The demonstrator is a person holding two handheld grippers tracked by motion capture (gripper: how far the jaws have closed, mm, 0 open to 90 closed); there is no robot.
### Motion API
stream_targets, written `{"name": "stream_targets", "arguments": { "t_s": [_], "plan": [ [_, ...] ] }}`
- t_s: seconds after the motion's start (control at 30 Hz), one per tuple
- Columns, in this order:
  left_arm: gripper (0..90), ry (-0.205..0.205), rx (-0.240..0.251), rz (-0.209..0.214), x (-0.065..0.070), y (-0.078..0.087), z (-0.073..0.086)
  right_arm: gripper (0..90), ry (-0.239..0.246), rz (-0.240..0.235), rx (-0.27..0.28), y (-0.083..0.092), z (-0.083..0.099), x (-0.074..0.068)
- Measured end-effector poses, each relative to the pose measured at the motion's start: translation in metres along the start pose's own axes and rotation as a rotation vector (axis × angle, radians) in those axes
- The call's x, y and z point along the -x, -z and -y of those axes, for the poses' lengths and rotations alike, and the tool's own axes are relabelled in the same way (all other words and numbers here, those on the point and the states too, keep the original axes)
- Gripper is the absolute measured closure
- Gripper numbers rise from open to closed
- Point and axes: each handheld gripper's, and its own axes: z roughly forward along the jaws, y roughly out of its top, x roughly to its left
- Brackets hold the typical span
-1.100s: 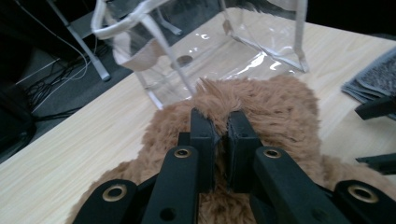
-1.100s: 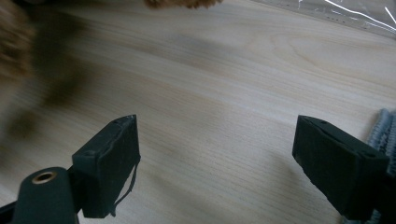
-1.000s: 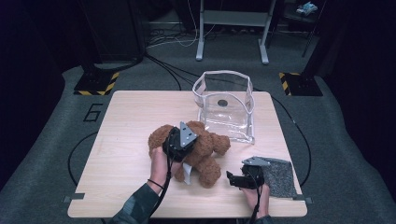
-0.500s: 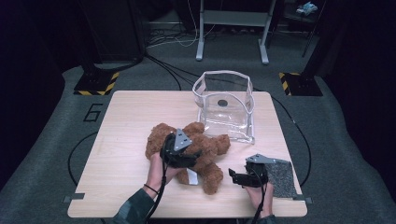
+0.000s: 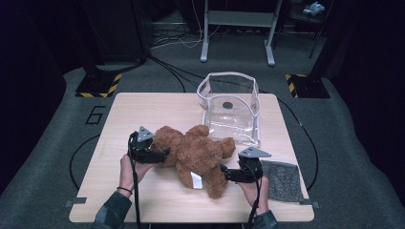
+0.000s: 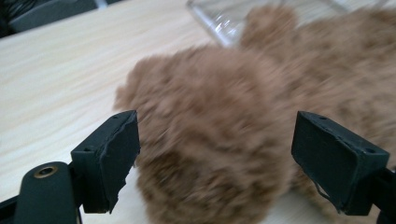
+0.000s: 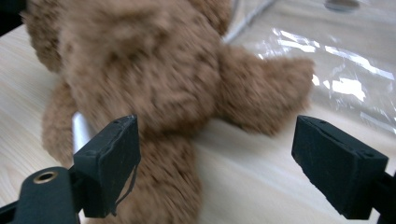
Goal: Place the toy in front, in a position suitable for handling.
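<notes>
My left gripper [image 5: 160,153]: jaws just opened wide, bear's head between, unpressed | my right gripper [image 5: 228,171]: jaws wide, empty, at a leg | teddy bear [image 5: 196,155] lies mid-table [image 5: 143,107], beside clear plastic container [image 5: 230,107].

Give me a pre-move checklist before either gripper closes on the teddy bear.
1. Left gripper open: ok; its jaws have just been opening, with the teddy bear between the fingers, not pressed.
2. Right gripper open: ok; jaws wide, near the bear's leg.
3. Bear resting on the table: ok; it lies on its side.
4. Clear plastic bin upright with its mouth open: ok.
5. Bear clear of the bin: cannot tell; one paw lies close to its wall.
6. Grey pad out of the way: ok; beside the right hand.
</notes>
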Motion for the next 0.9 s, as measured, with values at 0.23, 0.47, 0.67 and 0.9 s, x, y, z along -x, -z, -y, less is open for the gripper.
{"name": "stream_targets", "arguments": {
  "t_s": [0.23,0.47,0.67,0.9],
  "plan": [
    [15.6,-0.015,-0.068,0.038,-0.006,-0.016,0.006,14.9,0.073,-0.026,0.02,-0.012,-0.029,-0.022],
    [20.5,0.001,-0.06,0.054,-0.007,-0.023,0.013,39.5,0.135,-0.047,-0.005,-0.032,-0.049,-0.034],
    [31.1,-0.015,-0.05,0.036,-0.004,-0.028,0.016,62.1,0.138,-0.042,-0.066,-0.047,-0.043,-0.032],
    [55.1,-0.043,-0.035,0.029,0.001,-0.027,0.02,75.0,0.11,-0.054,-0.066,-0.053,-0.035,-0.027]
  ]
}}
